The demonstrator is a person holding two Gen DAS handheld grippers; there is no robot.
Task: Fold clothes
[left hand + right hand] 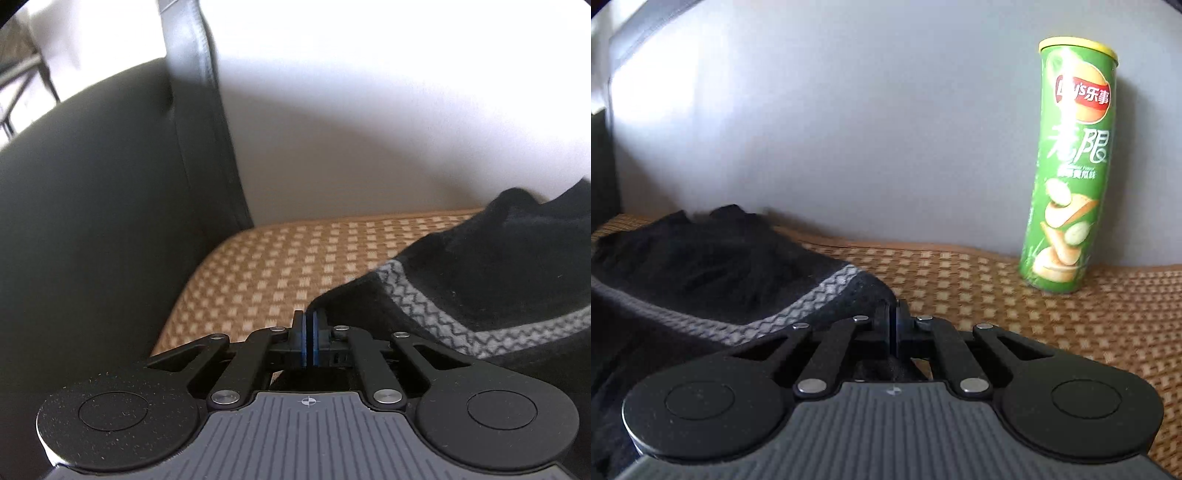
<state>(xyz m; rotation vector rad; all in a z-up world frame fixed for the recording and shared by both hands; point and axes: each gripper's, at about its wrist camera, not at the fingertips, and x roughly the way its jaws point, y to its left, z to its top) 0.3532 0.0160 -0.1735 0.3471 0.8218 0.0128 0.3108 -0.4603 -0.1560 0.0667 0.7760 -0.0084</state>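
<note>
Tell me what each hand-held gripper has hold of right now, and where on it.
Both are shut on the black garment: the left hand-held gripper and the right hand-held gripper each pinch its black edge, just below the grey patterned band.

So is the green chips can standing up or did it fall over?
Standing up. The green chips can stands on its base on the woven mat, yellow lid on top, beside the grey backrest.

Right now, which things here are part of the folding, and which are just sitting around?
Part of the job: black garment with grey zigzag band, left gripper, right gripper, both pinching its edge.

Just lying about: green crisp can, woven seat mat, black armrest.
</note>
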